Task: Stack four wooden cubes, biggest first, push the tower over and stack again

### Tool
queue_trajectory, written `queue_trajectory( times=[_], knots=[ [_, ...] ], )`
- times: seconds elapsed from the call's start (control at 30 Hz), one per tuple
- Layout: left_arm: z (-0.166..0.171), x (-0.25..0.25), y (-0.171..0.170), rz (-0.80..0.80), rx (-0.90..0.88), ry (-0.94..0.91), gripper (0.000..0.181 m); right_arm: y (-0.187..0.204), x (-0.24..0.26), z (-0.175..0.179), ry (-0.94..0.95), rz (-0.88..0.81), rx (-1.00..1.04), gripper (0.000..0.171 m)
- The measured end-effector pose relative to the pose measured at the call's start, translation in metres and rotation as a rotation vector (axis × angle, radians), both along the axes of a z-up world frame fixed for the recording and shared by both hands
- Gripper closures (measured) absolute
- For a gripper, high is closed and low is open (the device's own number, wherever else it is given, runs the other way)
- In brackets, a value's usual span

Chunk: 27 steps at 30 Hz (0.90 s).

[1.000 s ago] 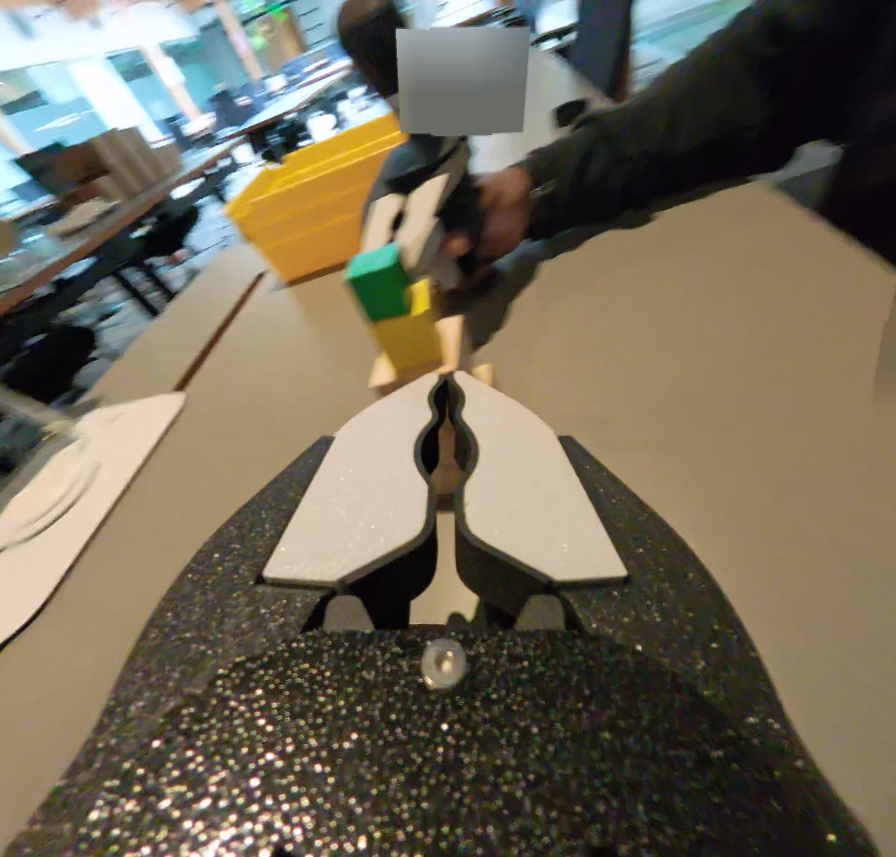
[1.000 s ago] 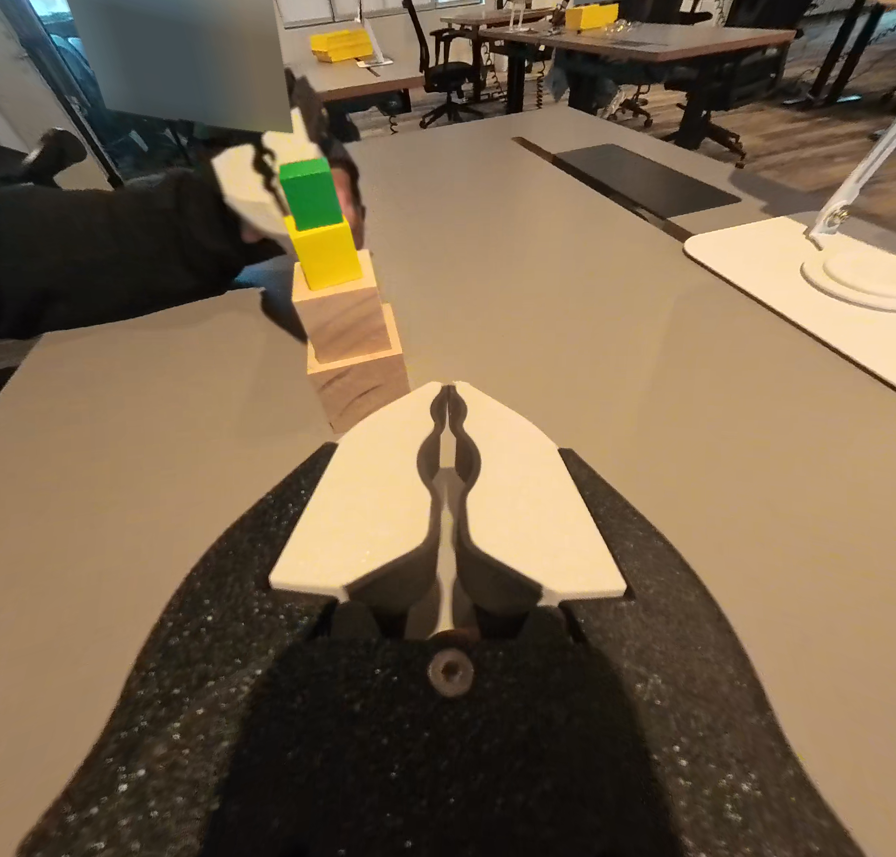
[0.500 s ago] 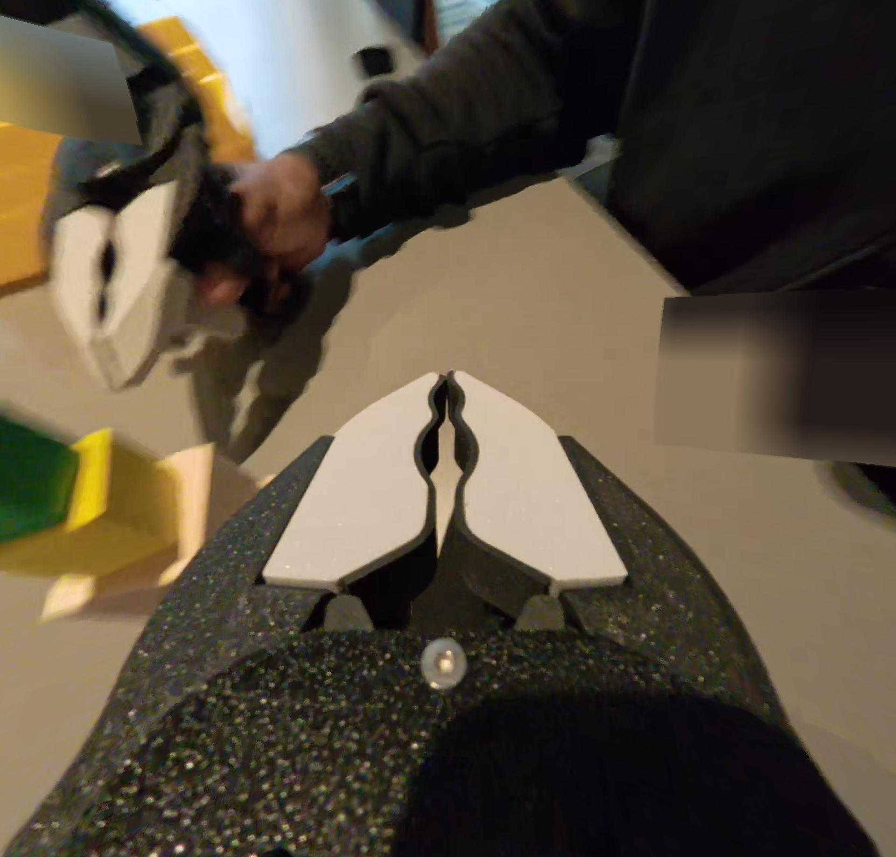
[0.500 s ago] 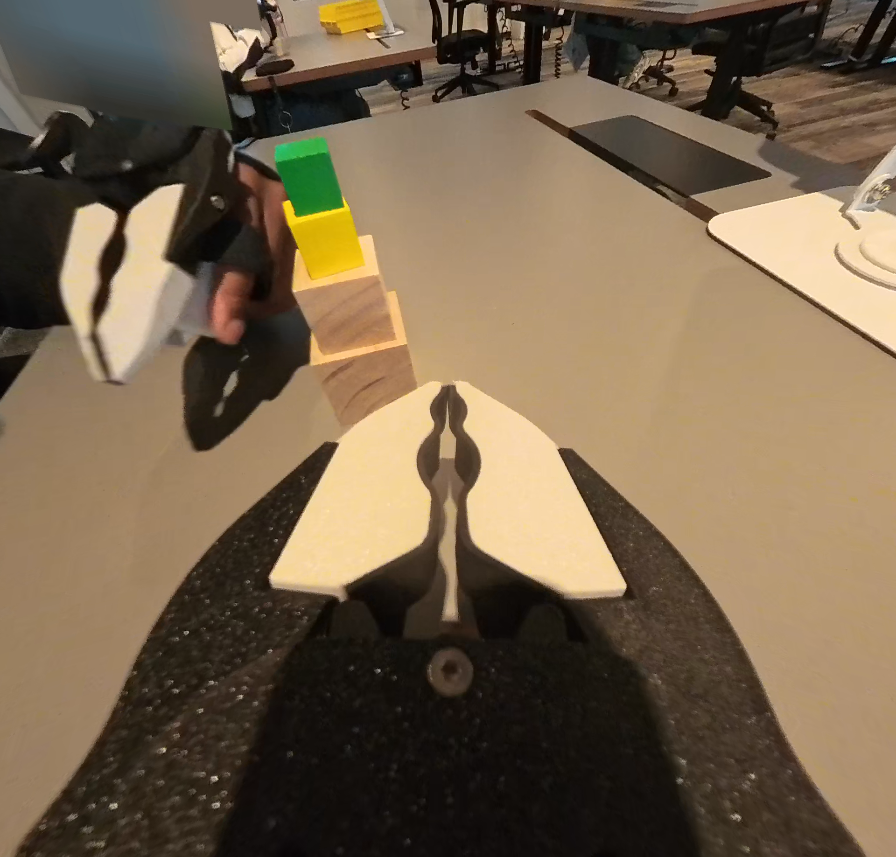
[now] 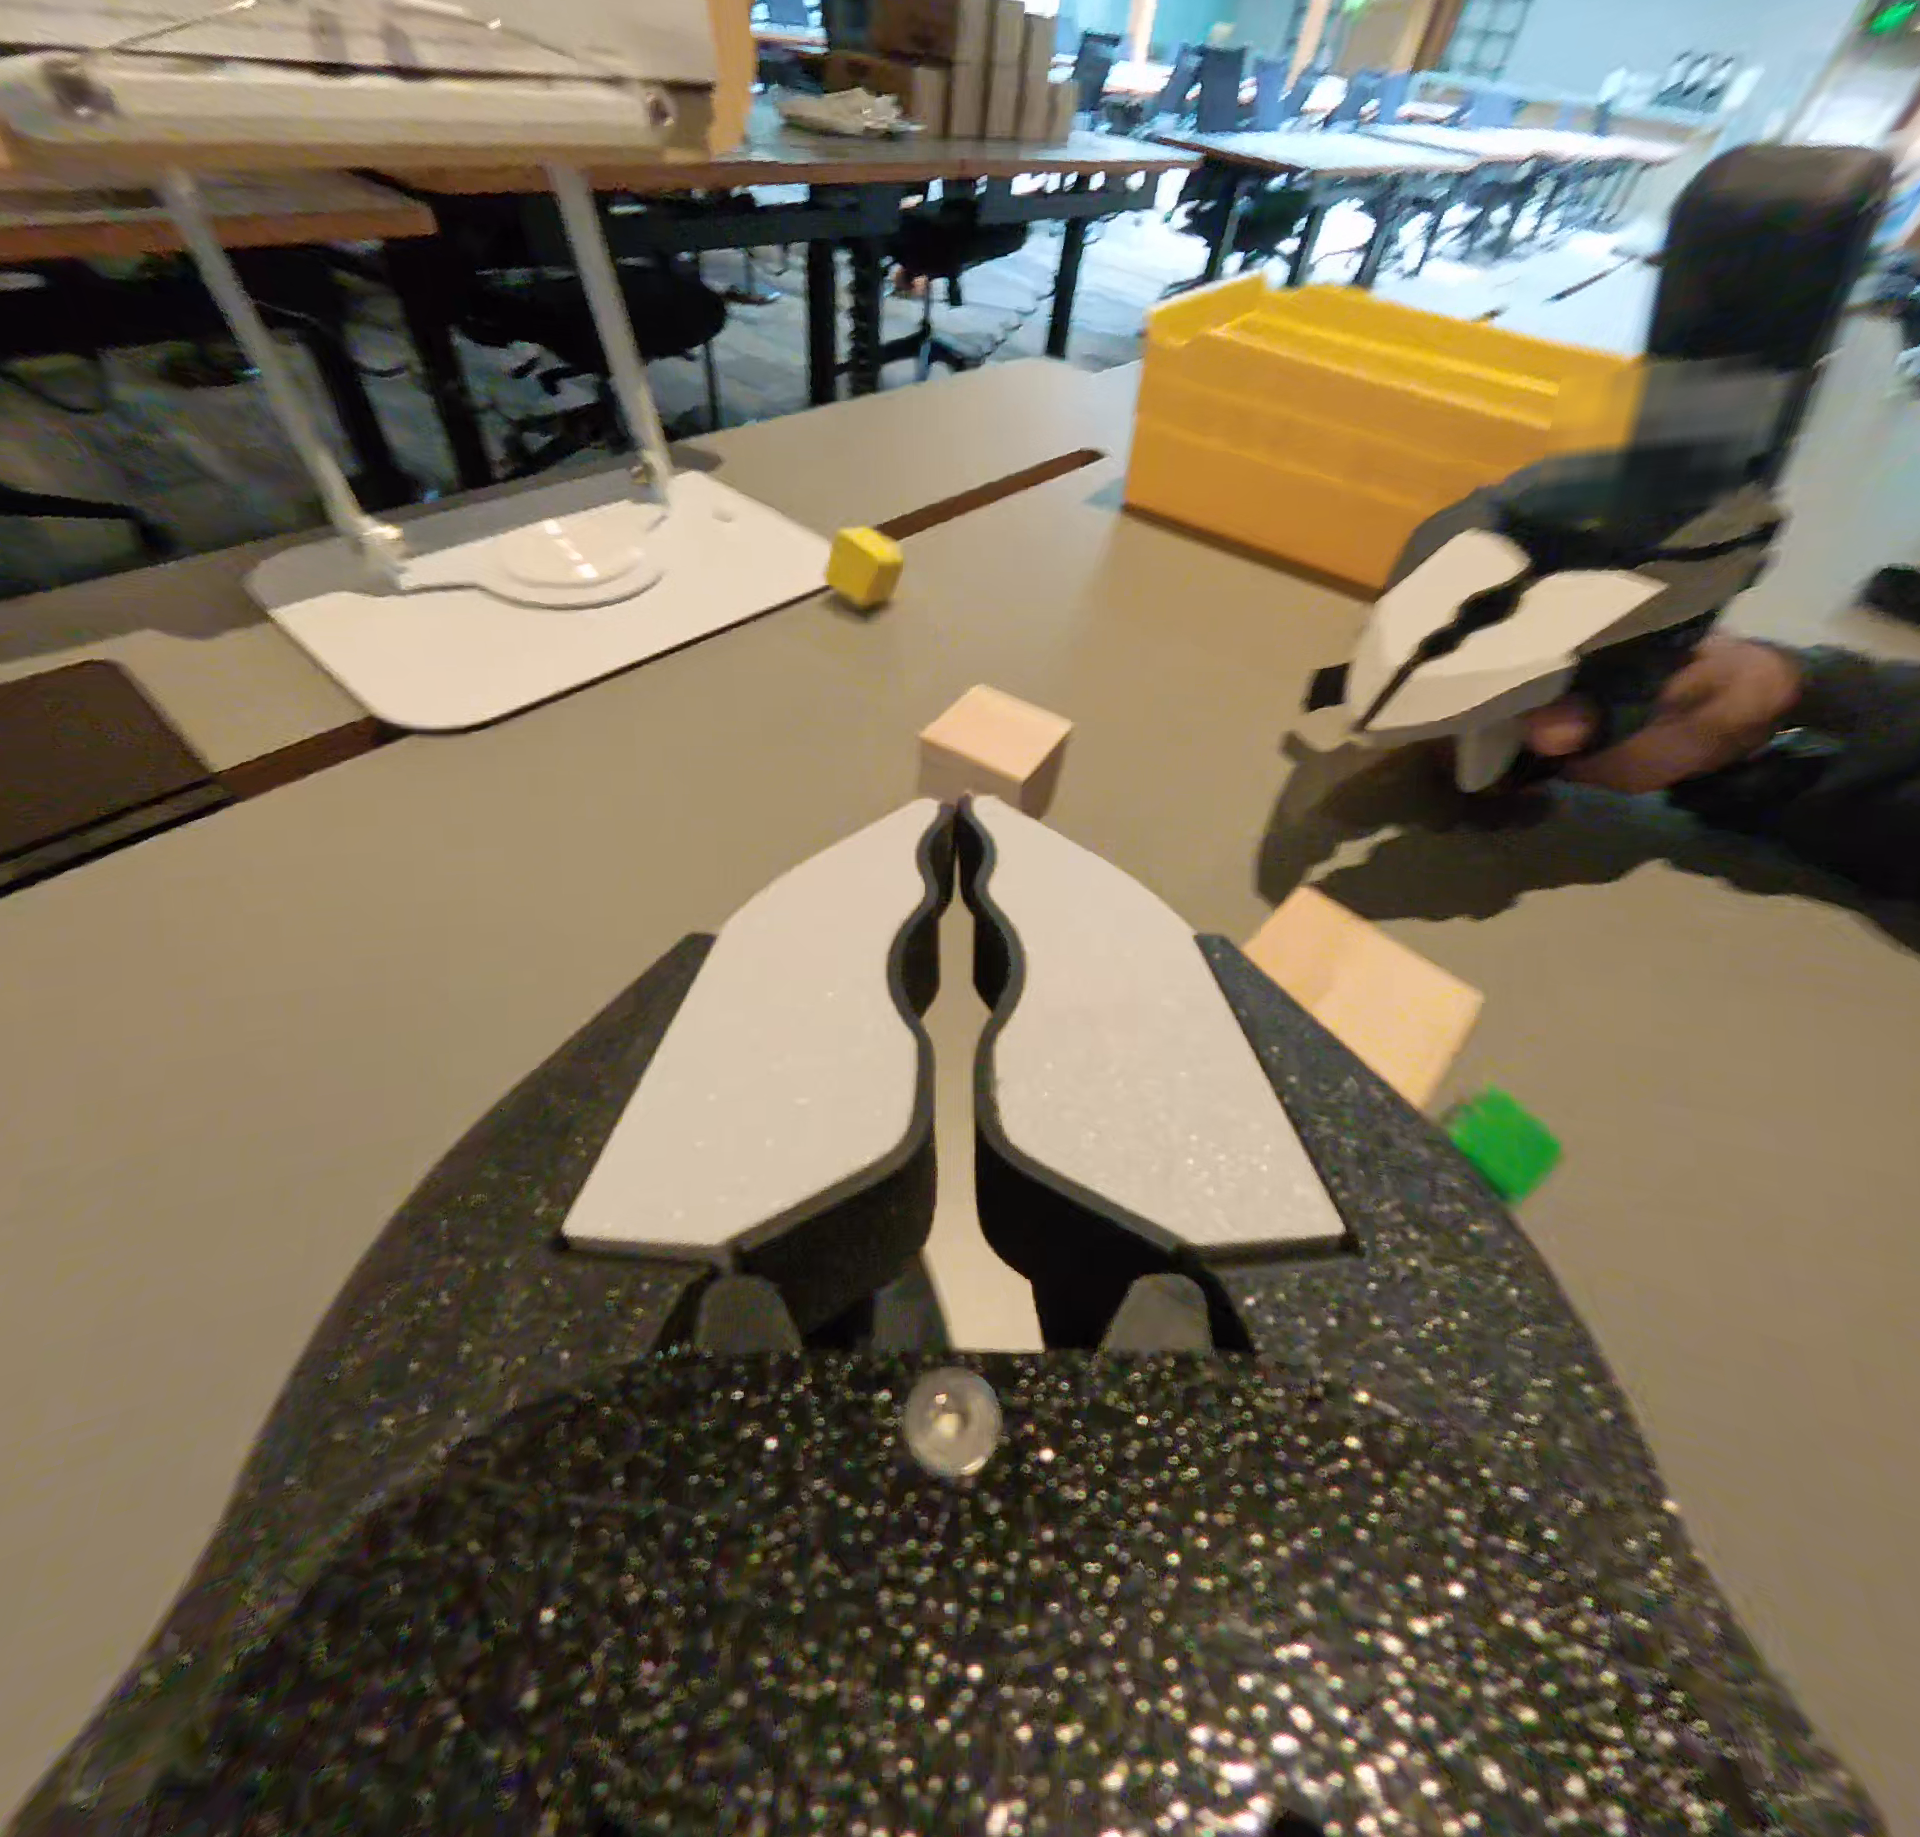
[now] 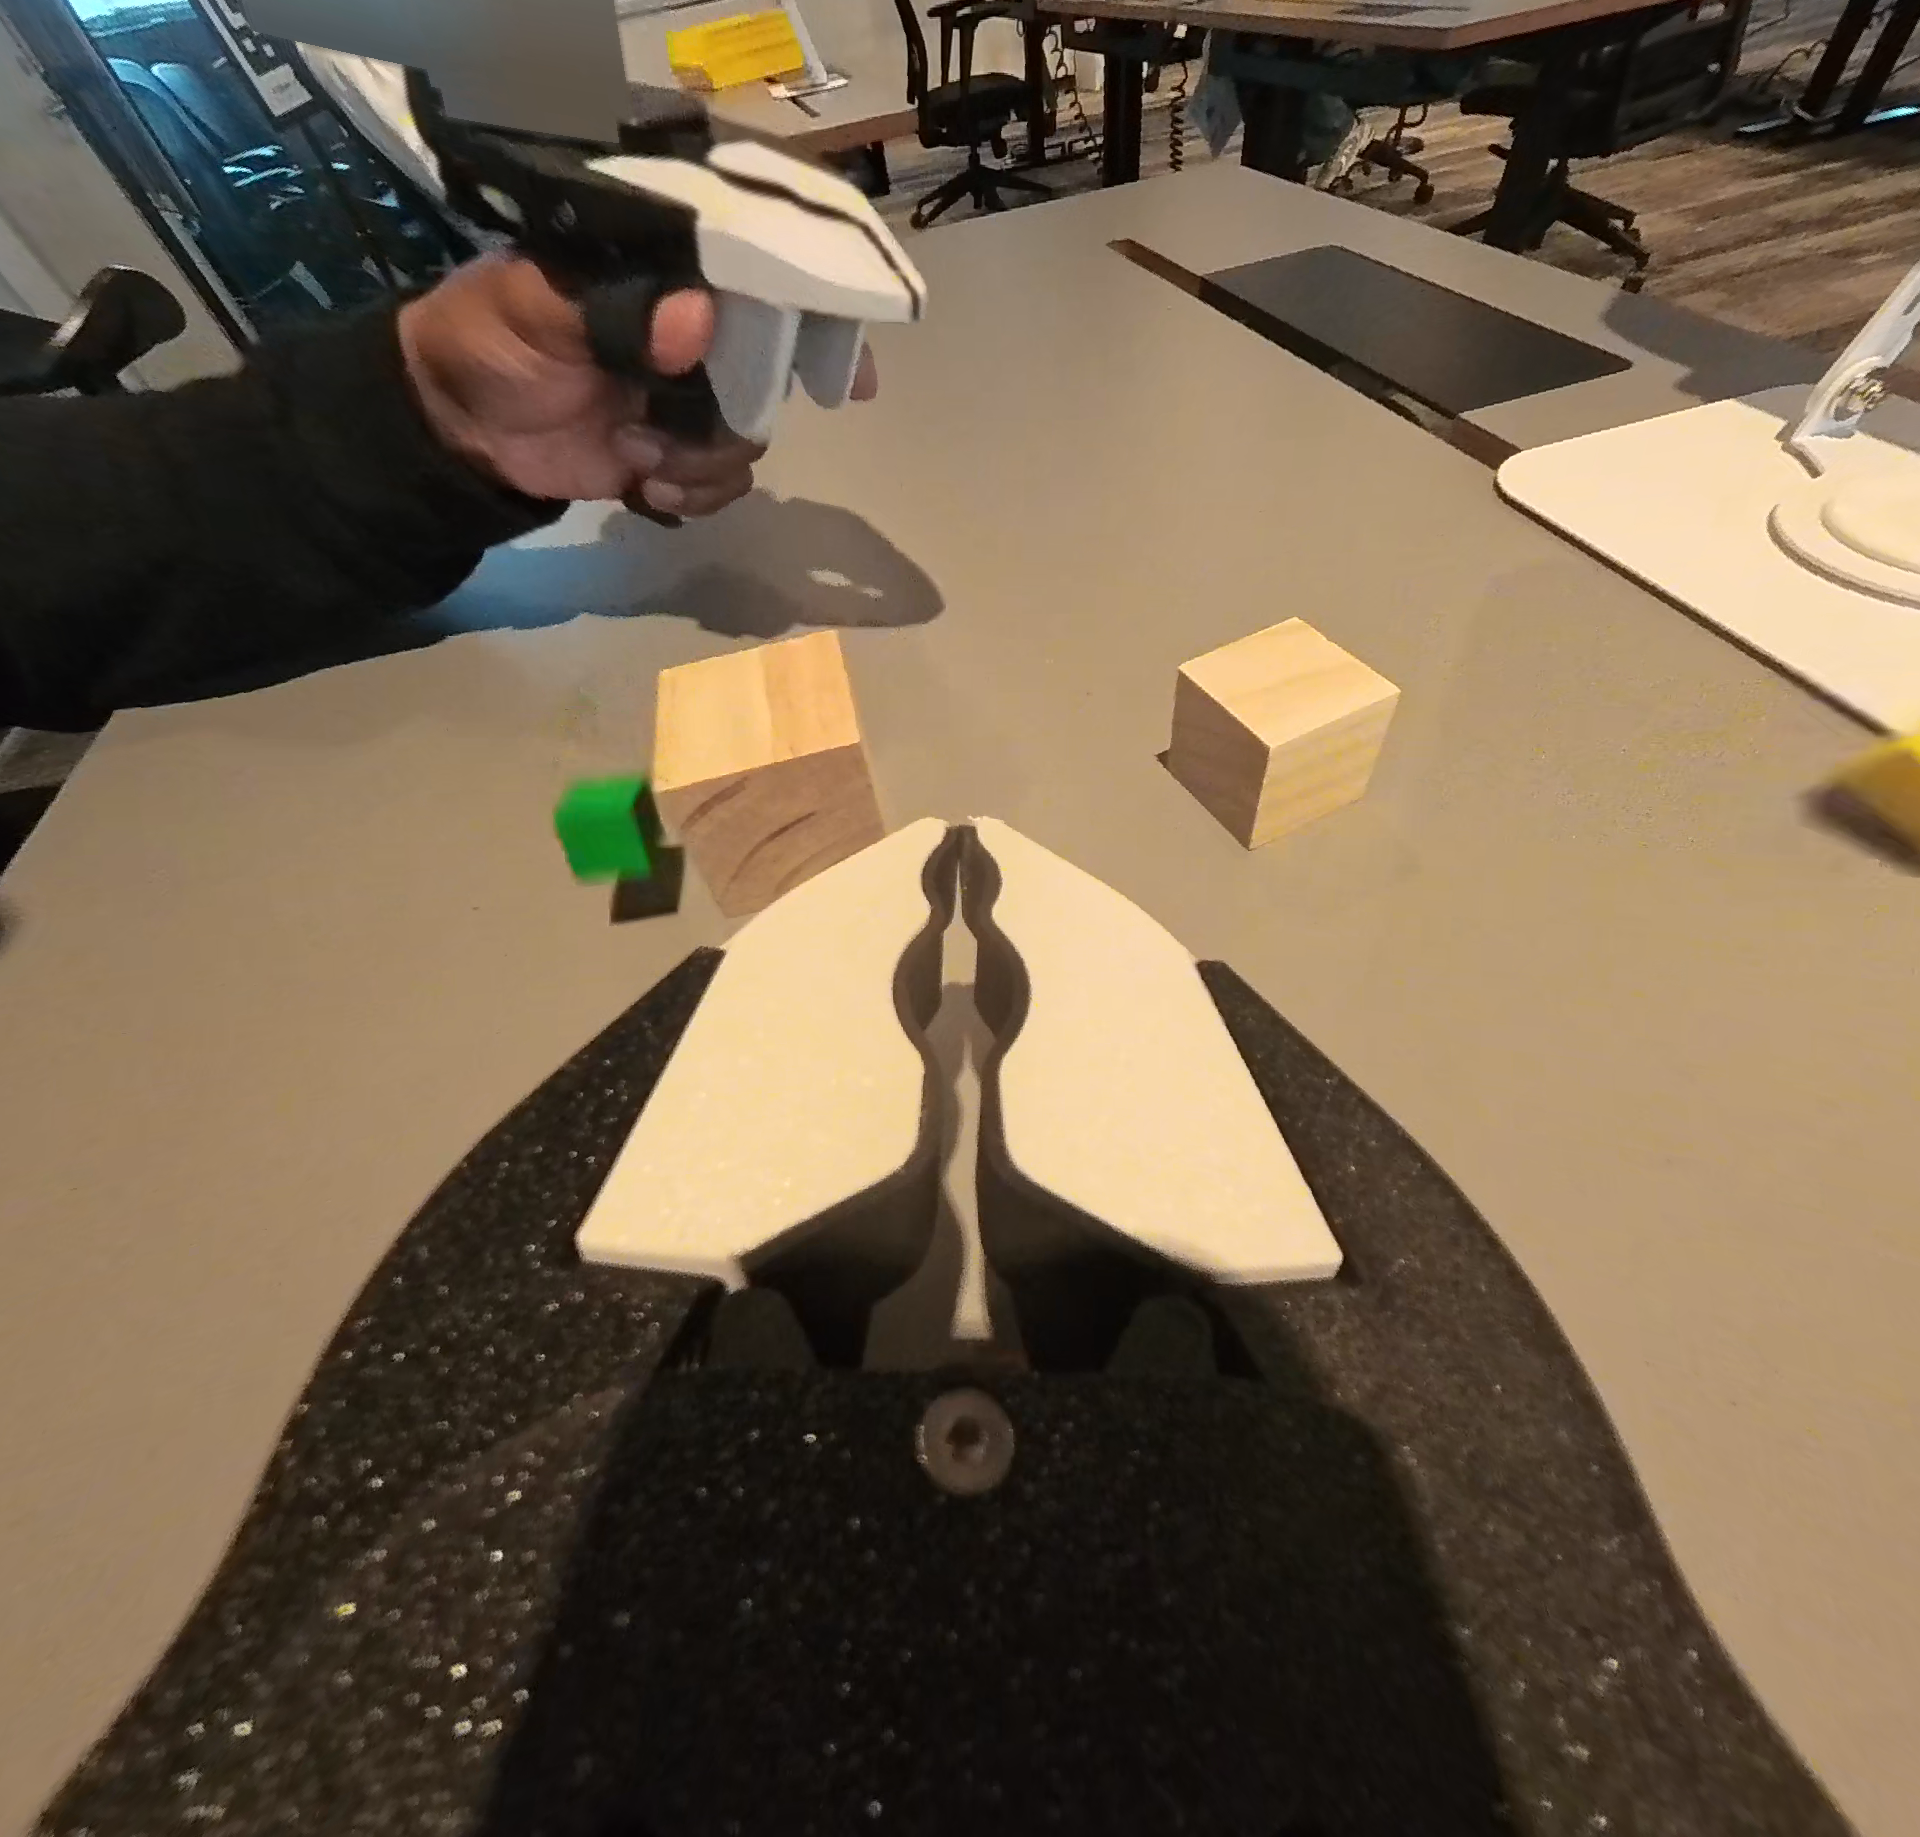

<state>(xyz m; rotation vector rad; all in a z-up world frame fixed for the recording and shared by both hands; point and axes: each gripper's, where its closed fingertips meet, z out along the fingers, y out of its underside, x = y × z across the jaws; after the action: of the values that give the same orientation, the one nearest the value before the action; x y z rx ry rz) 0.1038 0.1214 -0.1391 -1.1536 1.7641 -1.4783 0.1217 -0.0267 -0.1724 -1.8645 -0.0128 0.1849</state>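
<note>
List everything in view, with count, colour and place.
big cube: 1, bare wood, on the table, nearest the right gripper
green cube: 1, green, beside the big cube; blurred, so contact unclear
mid cube: 1, bare wood, alone, apart from the big cube
yellow cube: 1, yellow, farthest out, by the white board
table: 1, grey
white board: 1, white, on the table, carrying a clear stand
yellow bins: a stack, yellow, far side of the table
black mat: 1, black, on the table
left gripper: 1, white fingers, shut, empty
right gripper: 1, white fingers, shut, empty
hand: 1, holding the left gripper
</note>
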Motion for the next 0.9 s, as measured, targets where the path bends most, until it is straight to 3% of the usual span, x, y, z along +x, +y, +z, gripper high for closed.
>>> queue_trajectory(
  times=[0.33, 0.6, 0.77, 0.9],
  knots=[
    [-0.052, 0.019, 0.019, 0.112, 0.236, 0.085, 0.176, -0.002, 0.028, 0.000, -0.013, -0.179, 0.001, 0.171],
    [-0.060, 0.019, 0.012, 0.085, 0.306, 0.115, 0.172, 0.003, 0.063, -0.009, 0.013, -0.290, -0.066, 0.151],
    [-0.064, 0.019, 0.009, 0.073, 0.342, 0.125, 0.170, 0.023, 0.074, -0.022, 0.089, -0.262, -0.146, 0.129],
    [-0.064, 0.019, 0.007, 0.062, 0.351, 0.123, 0.170, 0.040, 0.073, -0.020, 0.042, -0.199, -0.154, 0.116]
  ],
)
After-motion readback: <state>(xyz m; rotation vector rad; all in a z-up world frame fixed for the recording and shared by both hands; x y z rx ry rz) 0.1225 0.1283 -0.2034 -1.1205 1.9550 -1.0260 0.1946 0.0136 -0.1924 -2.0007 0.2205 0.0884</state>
